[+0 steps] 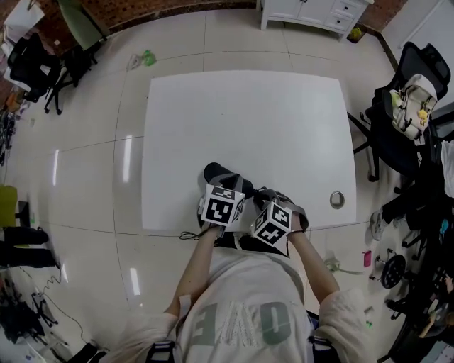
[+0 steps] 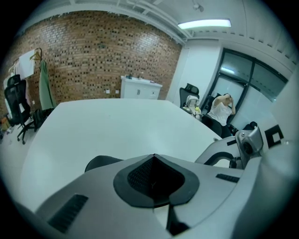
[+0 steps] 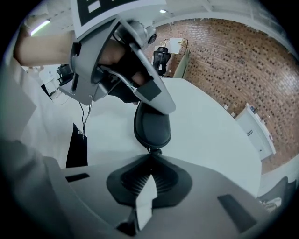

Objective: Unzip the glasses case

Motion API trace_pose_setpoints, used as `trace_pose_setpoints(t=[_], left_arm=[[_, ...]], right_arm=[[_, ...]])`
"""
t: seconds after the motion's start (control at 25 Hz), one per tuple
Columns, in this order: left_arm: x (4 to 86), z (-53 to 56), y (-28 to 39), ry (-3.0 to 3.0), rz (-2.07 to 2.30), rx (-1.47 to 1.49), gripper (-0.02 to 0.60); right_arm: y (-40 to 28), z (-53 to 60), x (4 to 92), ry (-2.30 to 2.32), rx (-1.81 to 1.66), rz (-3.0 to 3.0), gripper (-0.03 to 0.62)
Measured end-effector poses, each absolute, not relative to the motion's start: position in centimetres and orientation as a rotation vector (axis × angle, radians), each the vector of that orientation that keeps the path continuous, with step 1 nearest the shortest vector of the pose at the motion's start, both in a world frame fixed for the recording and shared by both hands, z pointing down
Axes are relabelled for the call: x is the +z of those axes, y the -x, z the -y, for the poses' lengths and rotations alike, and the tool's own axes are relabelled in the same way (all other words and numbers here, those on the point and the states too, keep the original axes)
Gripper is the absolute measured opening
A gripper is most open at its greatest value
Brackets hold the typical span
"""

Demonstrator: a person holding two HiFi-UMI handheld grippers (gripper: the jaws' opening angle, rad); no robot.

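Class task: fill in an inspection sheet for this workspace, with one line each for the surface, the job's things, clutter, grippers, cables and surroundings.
Surface: white table, mostly bare.
Job's things: dark glasses case, at the table's near edge.
Clutter: one small round object near the table's right edge; what it is cannot be told.
Grippers: right gripper, jaws shut on the zipper pull; left gripper, jaws together at the case's other end, grip unconfirmed.
Cables: thin cable hanging below the left gripper.
Surroundings: brick wall, white cabinet, office chair, litter on the floor.
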State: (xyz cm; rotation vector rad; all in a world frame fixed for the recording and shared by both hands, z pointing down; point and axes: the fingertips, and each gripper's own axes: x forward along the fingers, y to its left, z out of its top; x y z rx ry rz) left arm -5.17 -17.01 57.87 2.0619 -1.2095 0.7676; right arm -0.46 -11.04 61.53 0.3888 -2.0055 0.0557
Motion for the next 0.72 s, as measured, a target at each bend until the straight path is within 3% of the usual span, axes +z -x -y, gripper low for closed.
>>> trace_pose_setpoints(t=[0.72], left_arm=[[58.0, 17.7, 5.4, -2.026, 1.152, 0.71, -0.003]], right_arm=[[1.5, 16.9, 62.1, -0.249, -0.056, 1.978, 0.0]])
